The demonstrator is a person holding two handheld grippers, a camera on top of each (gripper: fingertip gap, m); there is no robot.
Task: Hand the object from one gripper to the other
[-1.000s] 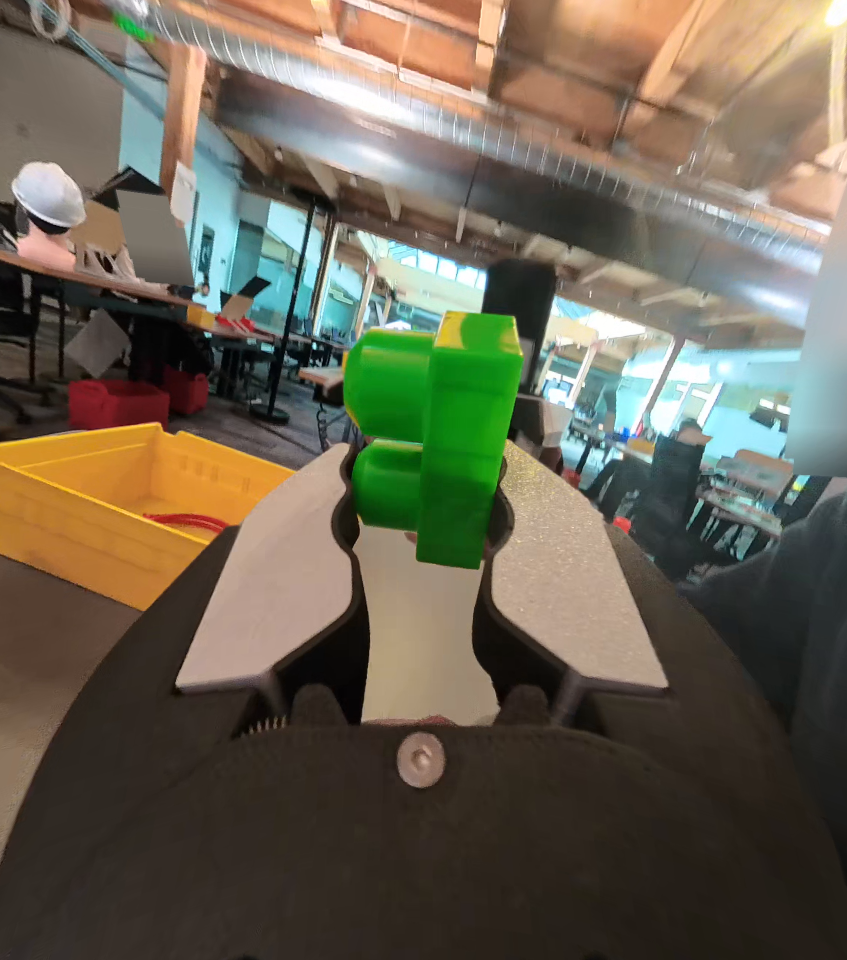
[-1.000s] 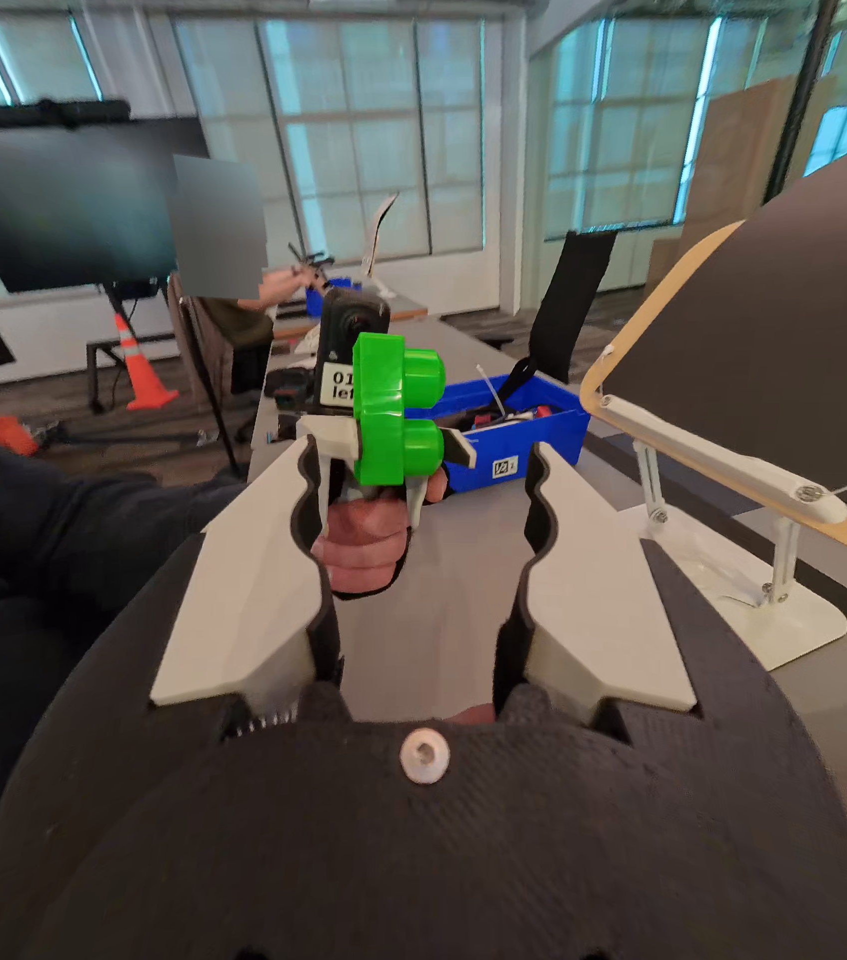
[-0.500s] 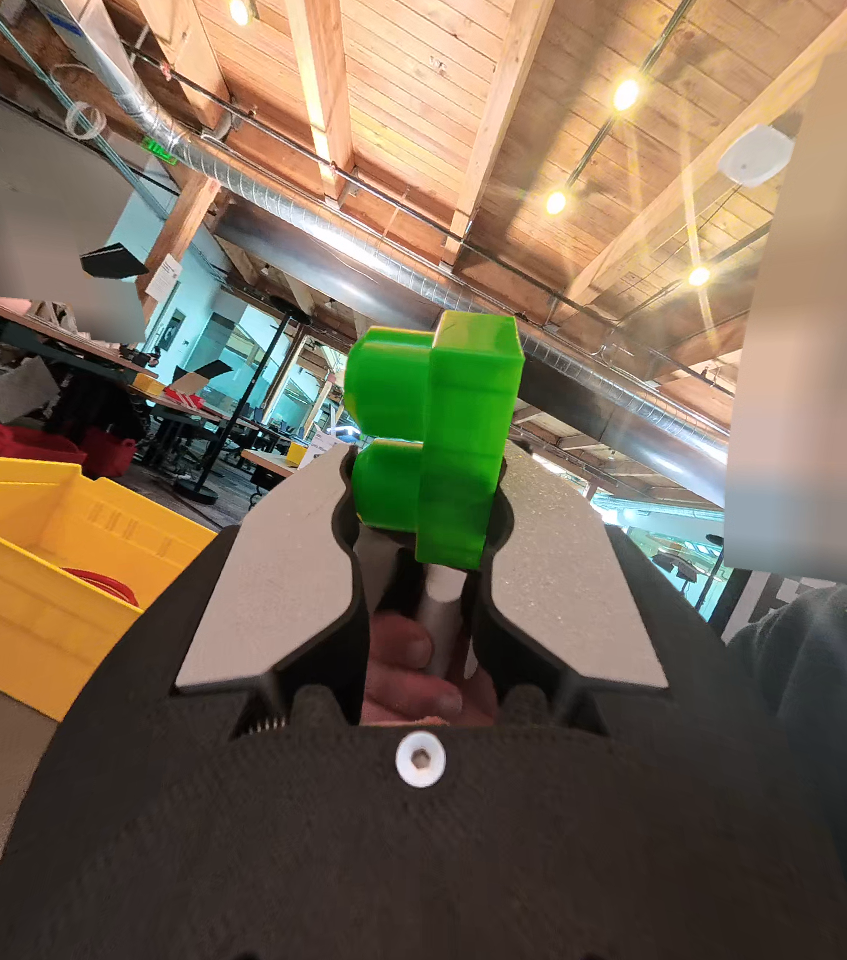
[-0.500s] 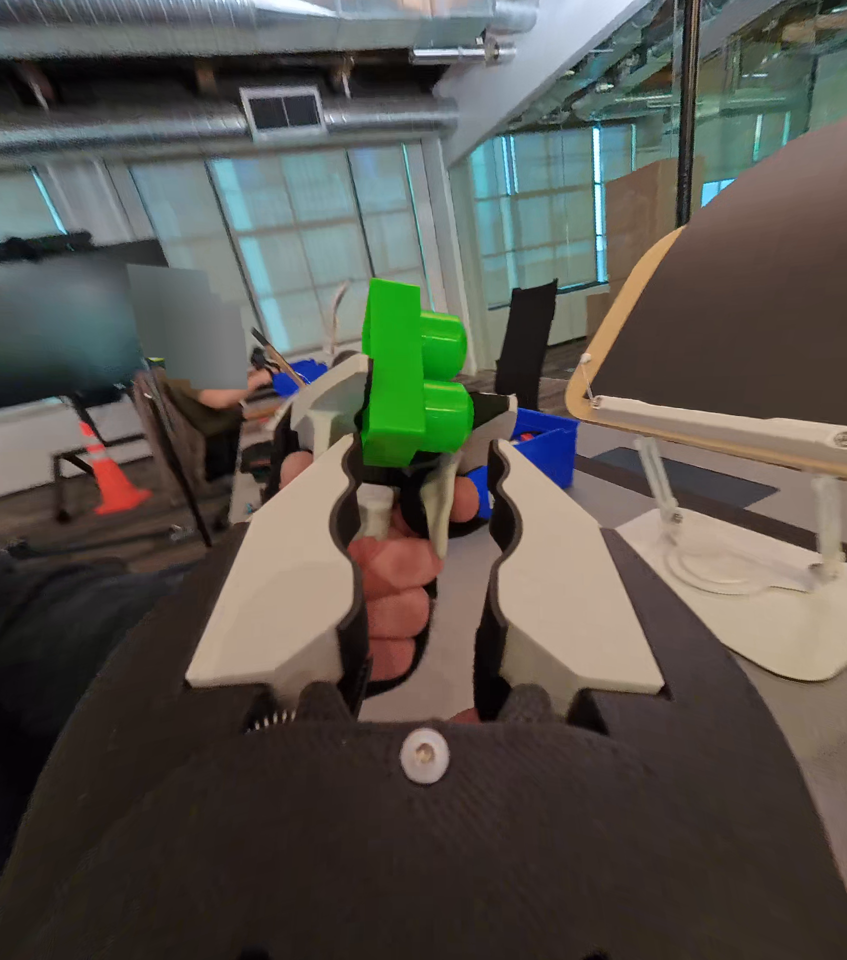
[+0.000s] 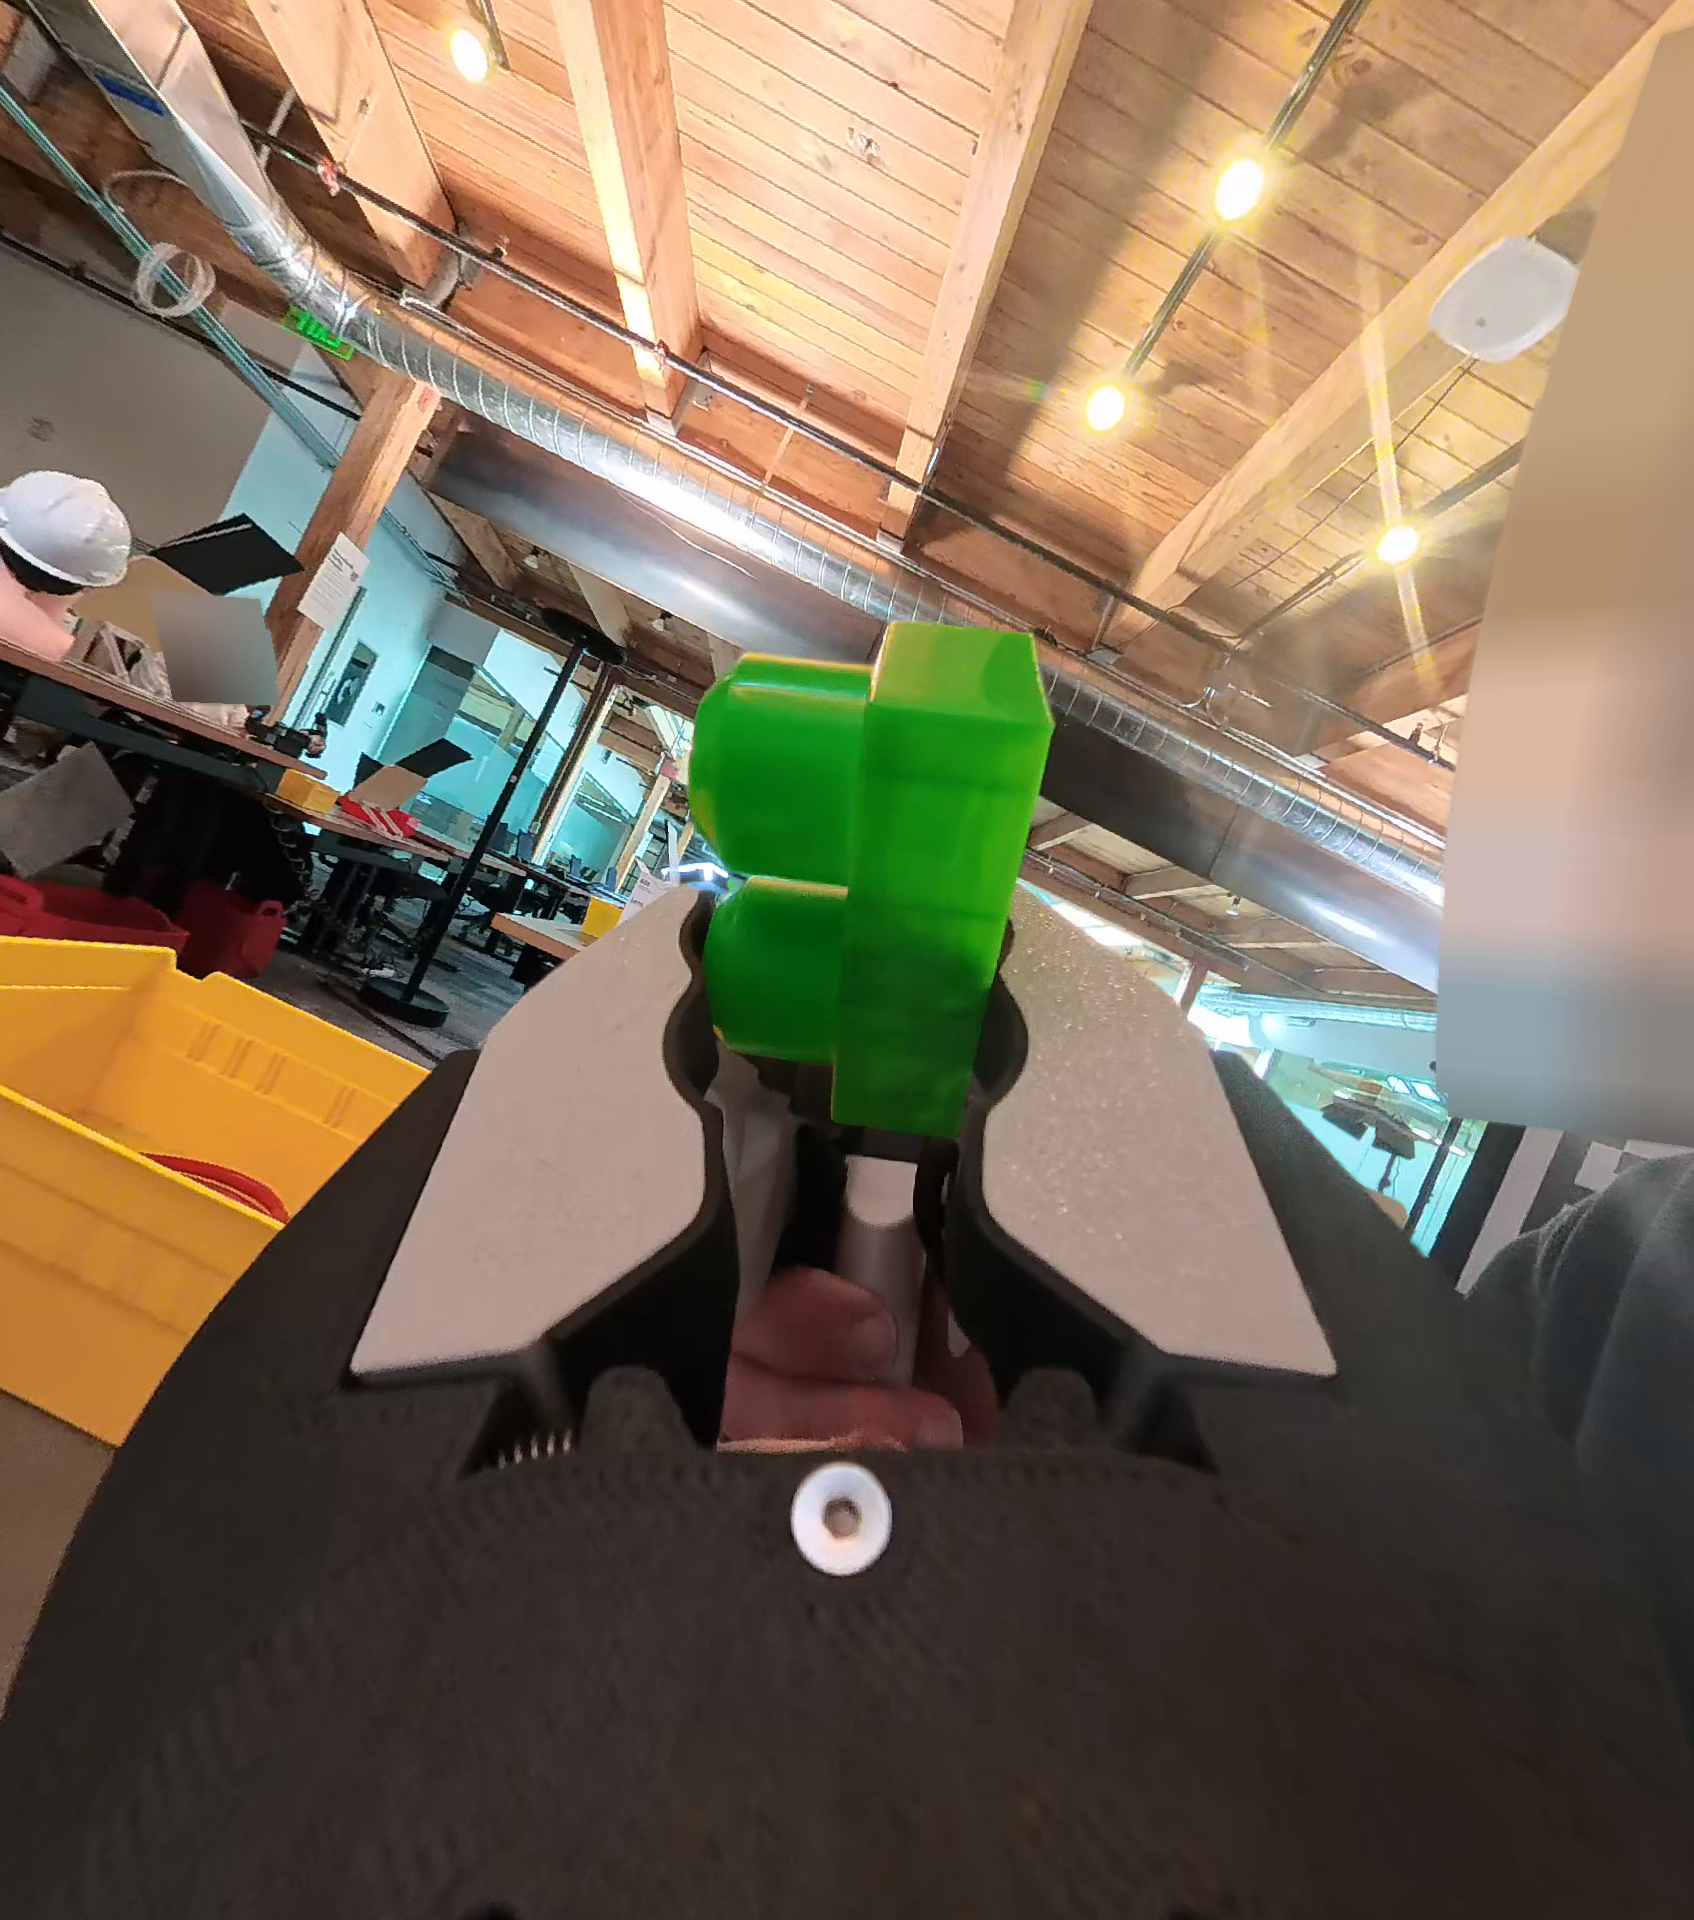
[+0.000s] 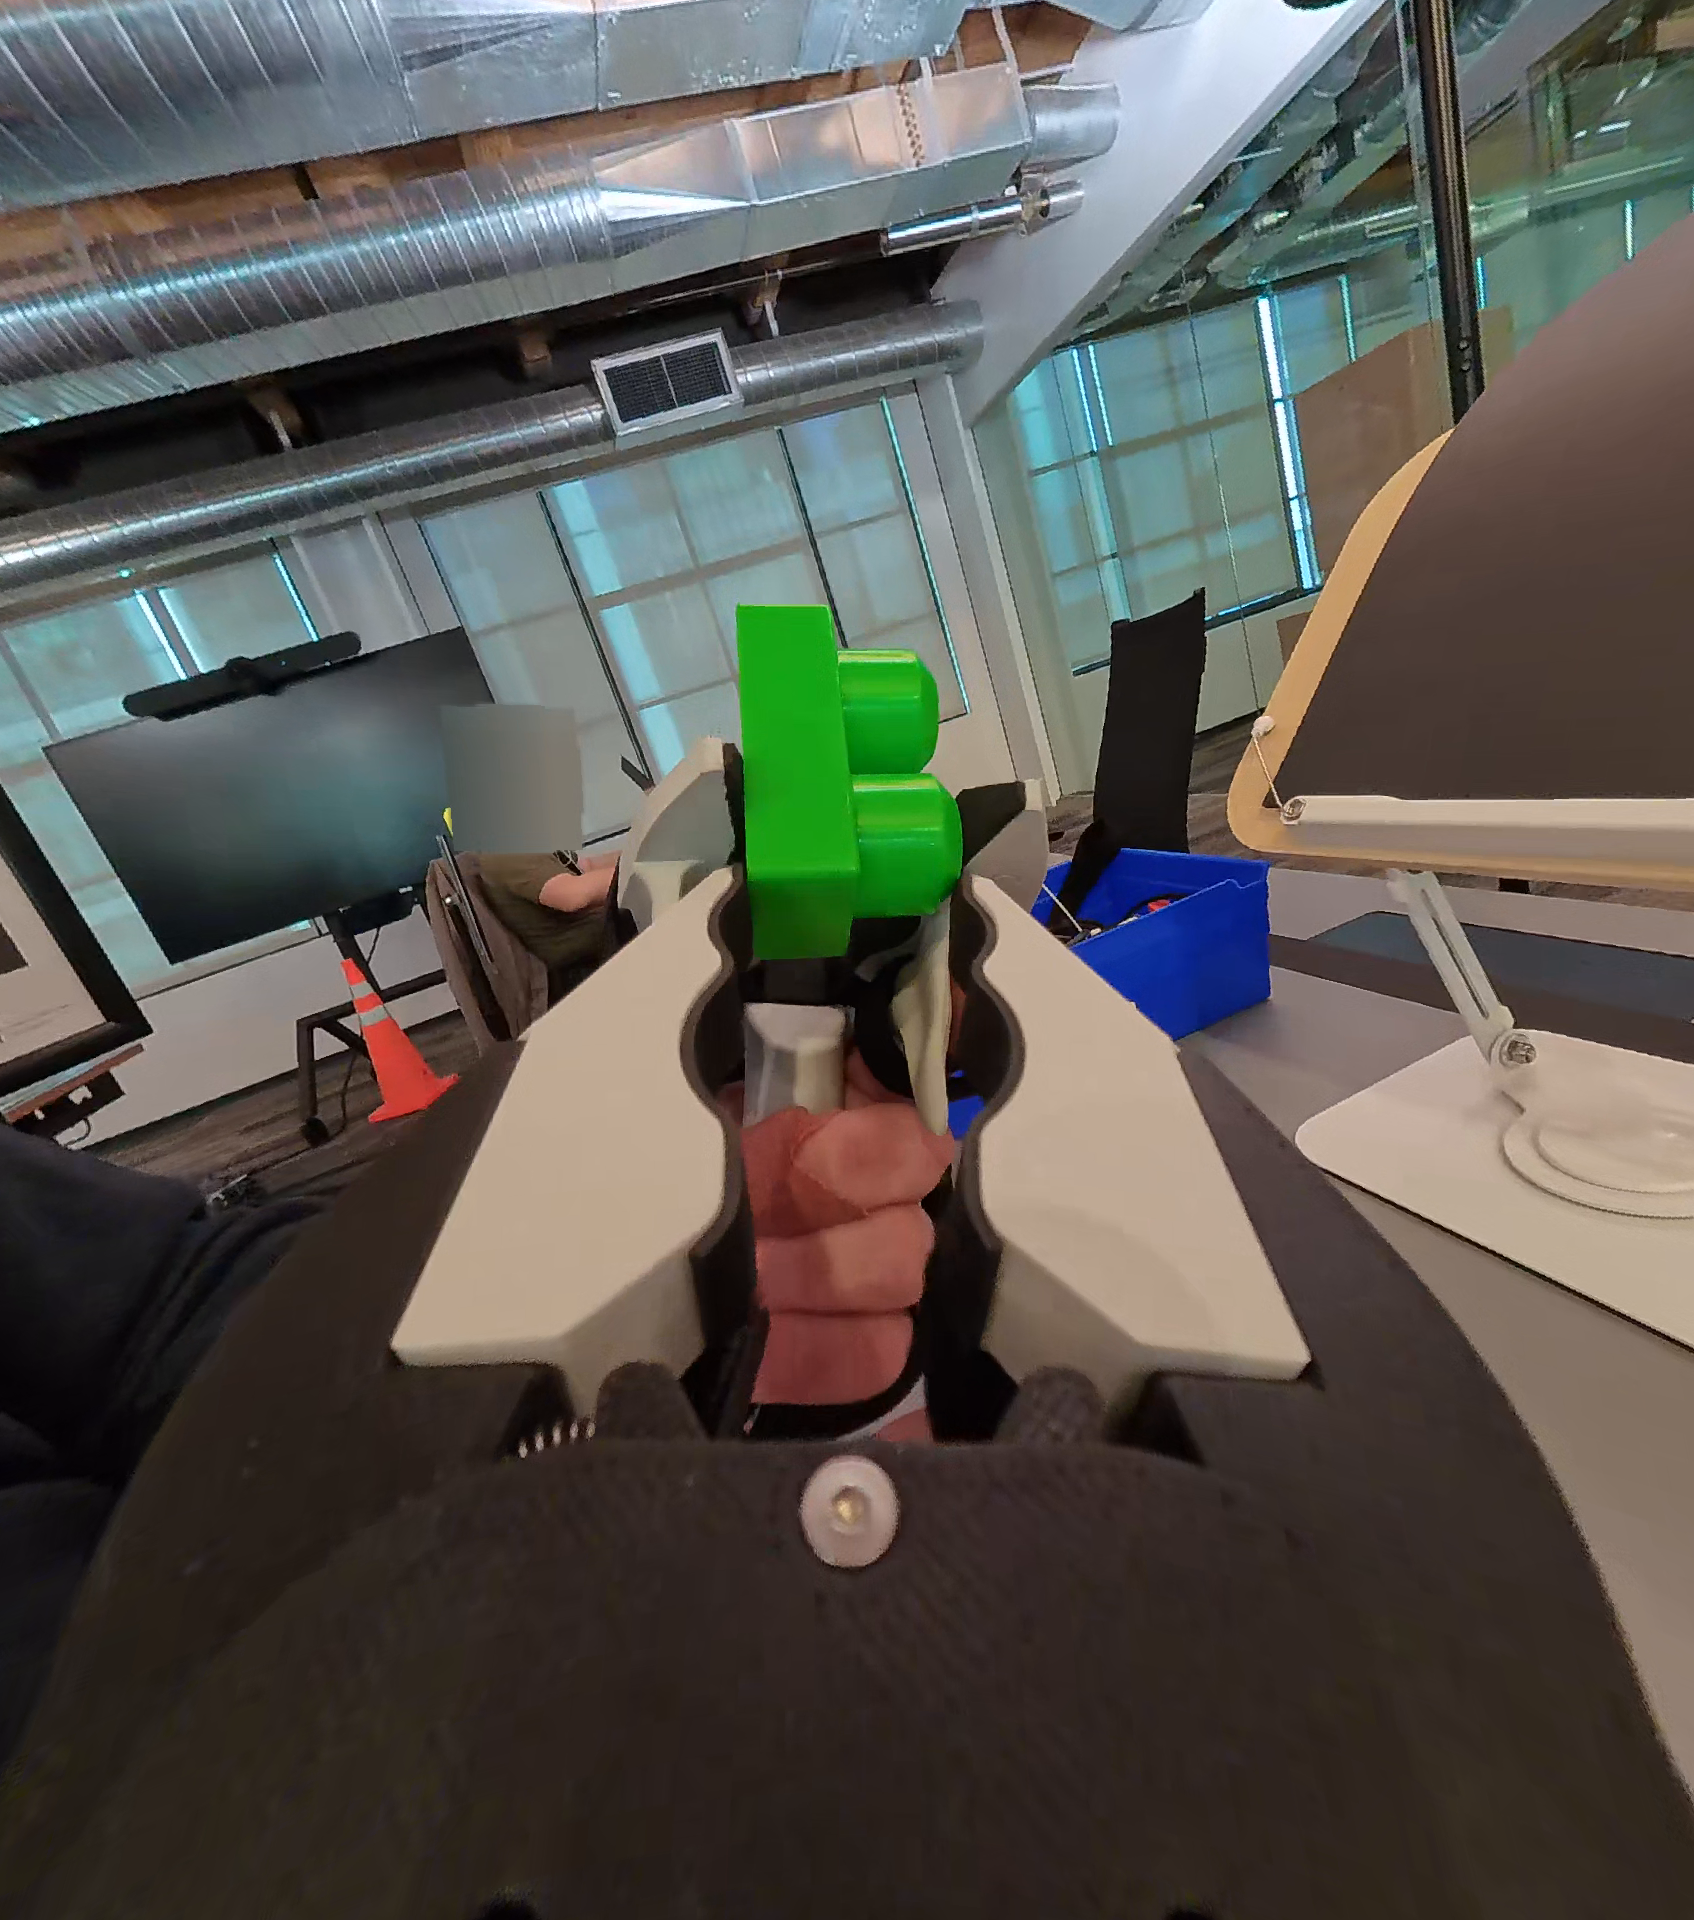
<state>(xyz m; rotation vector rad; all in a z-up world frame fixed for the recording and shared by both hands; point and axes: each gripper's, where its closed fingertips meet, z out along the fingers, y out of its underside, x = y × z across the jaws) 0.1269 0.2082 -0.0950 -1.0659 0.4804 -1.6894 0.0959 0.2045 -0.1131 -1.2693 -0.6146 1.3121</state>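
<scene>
A bright green toy block (image 5: 926,831) with two round studs stands upright between the fingertips of my left gripper (image 5: 853,935), which is shut on its lower part. In the right wrist view the same green block (image 6: 801,769) also sits between the fingertips of my right gripper (image 6: 848,904), whose fingers are closed against its base. The two grippers face each other, both raised above the table. The left gripper's fingers (image 6: 677,821) show just behind the block. One of the right gripper's fingers (image 5: 874,1226) and a hand show through the gap under the block.
A yellow bin (image 5: 43,1143) stands on the table to the left. A blue bin (image 6: 1175,935) and a white stand (image 6: 1549,1174) carrying a tilted dark board are to the right. A dark sleeve (image 6: 43,1299) is at the lower left. Only a small space, under 4 cm, lies between the two pairs of fingers.
My right gripper has come up to the block and its fingers have closed in from wide open onto it. Both grippers have tilted upward. The left gripper has kept its hold.
</scene>
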